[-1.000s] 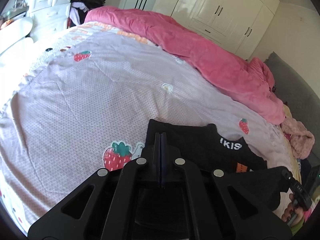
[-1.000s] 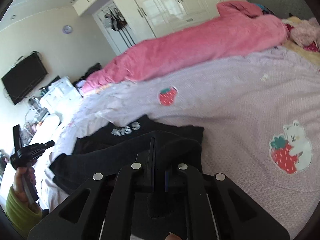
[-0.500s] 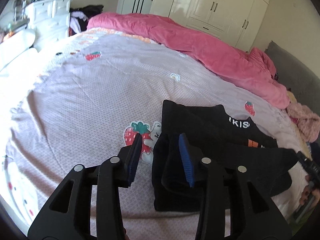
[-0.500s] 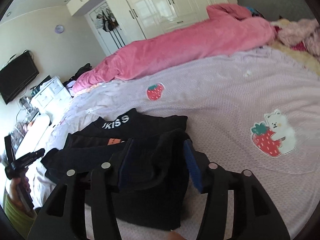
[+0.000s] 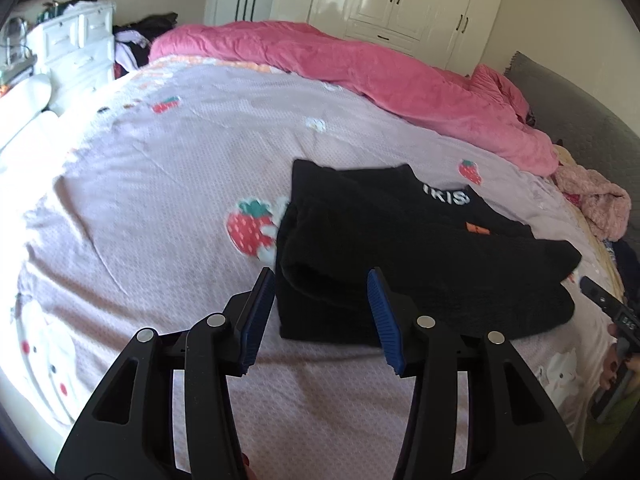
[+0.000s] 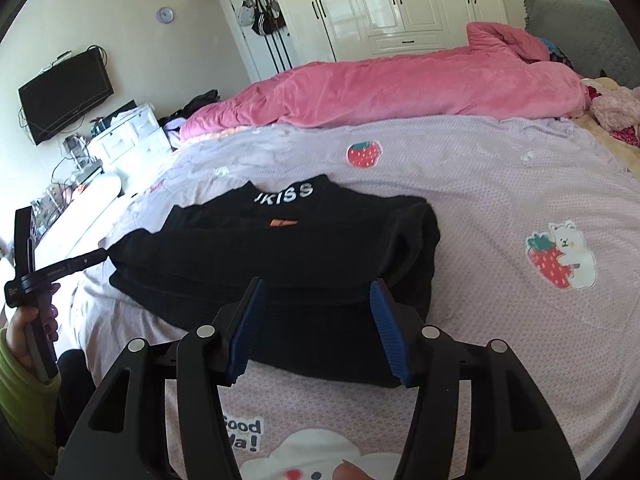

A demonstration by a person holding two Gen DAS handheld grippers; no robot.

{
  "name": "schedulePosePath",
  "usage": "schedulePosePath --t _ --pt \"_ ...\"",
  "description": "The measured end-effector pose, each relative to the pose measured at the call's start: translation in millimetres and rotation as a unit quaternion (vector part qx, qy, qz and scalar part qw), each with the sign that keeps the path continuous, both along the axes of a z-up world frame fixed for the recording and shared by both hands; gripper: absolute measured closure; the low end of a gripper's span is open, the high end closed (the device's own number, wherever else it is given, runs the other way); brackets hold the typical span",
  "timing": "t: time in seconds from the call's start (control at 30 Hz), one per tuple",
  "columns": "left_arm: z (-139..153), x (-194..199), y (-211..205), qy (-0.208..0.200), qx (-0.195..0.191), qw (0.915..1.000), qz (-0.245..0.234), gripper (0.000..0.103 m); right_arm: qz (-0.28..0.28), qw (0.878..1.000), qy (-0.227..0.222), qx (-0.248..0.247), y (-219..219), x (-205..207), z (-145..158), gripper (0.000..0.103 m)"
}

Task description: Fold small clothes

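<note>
Left-wrist and right-wrist views of a bed. A folded black knit garment with white lettering at its collar and a small orange tag (image 5: 400, 240) lies on the lilac quilted bedspread printed with strawberries and white bears (image 5: 160, 184), near its front edge. One folded edge faces each camera; the lettered collar lies on the far side in both views.

The left gripper, black with blue ribbed pads (image 5: 320, 300), has its fingers spread wide and holds nothing; it hangs above the near left corner of the garment, apparently clear of the cloth. The right gripper, of the same build (image 6: 316, 312), is likewise spread and empty, poised over the near edge of the garment. In each view the other gripper appears at the frame edge beside the garment, held in the person's hand; a yellow-green sleeve (image 6: 16, 376) shows on the arm in the right-wrist view.

Surroundings: a long rumpled pink plush blanket (image 5: 360, 68) lies along the far side of the bed, well apart from the garment. A heap of pale pink fluffy fabric (image 5: 596, 200) sits at the head end, before a grey padded headboard (image 6: 580, 28). White panelled wardrobes (image 6: 400, 4) line the back wall. A white chest of drawers (image 5: 76, 52) stands past the foot end, and a black flat screen (image 6: 66, 94) hangs on the wall. Nothing lies between either gripper and the garment.
</note>
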State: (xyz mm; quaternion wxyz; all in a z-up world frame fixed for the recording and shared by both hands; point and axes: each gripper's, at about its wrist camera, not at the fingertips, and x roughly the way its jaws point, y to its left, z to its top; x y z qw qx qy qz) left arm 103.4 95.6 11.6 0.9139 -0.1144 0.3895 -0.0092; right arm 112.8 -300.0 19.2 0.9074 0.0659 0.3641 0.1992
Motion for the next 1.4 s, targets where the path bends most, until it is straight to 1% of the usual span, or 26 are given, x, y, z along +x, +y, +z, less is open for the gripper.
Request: schedulePosePath --t 0.07,0.1,0.17,0.23,0.33,0.37,0.4,0.43,0.47,0.53,0.63,0.8,0.9,1.03,1.1,1.13,1.2,1.27,1.3,1.37,1.4 --pt "-11 -2 -1 0.013 -0.023 0.9996 -0.009 0.057 0.009 1.000 0.005 -0.005 6 -2 -4 0.050" --pt "-17 -1 0 0.020 -0.042 0.9988 -0.013 0.057 0.011 1.000 0.008 -0.012 10 -2 -7 0.050" --pt "-24 2 0 0.026 -0.060 0.9978 -0.012 0.047 0.016 1.000 0.014 -0.015 16 -2 -12 0.050" --pt "-24 9 -2 0.021 -0.069 0.9973 -0.013 0.040 0.021 0.999 0.020 -0.013 21 -1 -16 0.050" --pt "-25 22 -1 0.020 -0.088 0.9959 -0.004 0.039 0.026 0.999 0.024 -0.011 27 1 -19 0.050" --pt "-24 27 -1 0.020 -0.090 0.9958 0.000 0.047 0.027 0.999 0.026 -0.010 29 2 -21 0.050" --pt "-24 31 -1 0.021 -0.087 0.9960 0.004 0.058 0.029 0.999 0.027 -0.010 29 4 -22 0.050" --pt "-23 37 -1 0.023 -0.088 0.9958 0.006 0.088 0.031 0.999 0.028 -0.011 31 6 -23 0.050" --pt "-23 43 0 0.026 -0.094 0.9952 0.007 0.101 0.033 0.999 0.028 -0.012 32 7 -24 0.050" --pt "-20 55 0 0.030 -0.100 0.9945 0.007 0.101 0.036 0.999 0.029 -0.018 35 11 -26 0.050" --pt "-9 72 4 0.022 -0.115 0.9931 0.009 0.101 0.040 0.999 0.030 -0.019 37 17 -28 0.050" --pt "2 110 18 0.018 -0.142 0.9892 0.031 0.101 0.031 0.999 0.011 -0.034 35 37 -23 0.050" --pt "-4 134 29 0.031 -0.173 0.9831 0.051 0.101 0.018 0.999 -0.005 -0.041 31 55 -18 0.050" --pt "-22 154 42 0.048 -0.197 0.9764 0.076 0.100 -0.008 0.999 -0.031 -0.042 19 78 -12 0.050" --pt "-28 157 46 0.043 -0.207 0.9750 0.070 0.099 -0.017 0.999 -0.042 -0.031 12 80 -4 0.050" --pt "-29 156 46 0.037 -0.210 0.9753 0.057 0.099 -0.018 0.998 -0.052 -0.030 10 78 0 0.050" --pt "-28 150 47 0.020 -0.212 0.9762 0.043 0.098 -0.021 0.996 -0.074 -0.043 7 71 8 0.050" --pt "-27 143 53 0.003 -0.229 0.9727 0.038 0.097 -0.021 0.994 -0.090 -0.051 7 63 14 0.050" --pt "-26 139 57 -0.004 -0.232 0.9719 0.039 0.097 -0.017 0.994 -0.095 -0.051 7 59 16 0.049" --pt "-24 135 62 -0.010 -0.231 0.9719 0.043 0.097 0.003 0.994 -0.098 -0.050 9 49 19 0.042" --pt "-23 133 64 -0.012 -0.229 0.9722 0.046 0.097 0.013 0.994 -0.096 -0.055 12 46 19 0.041"
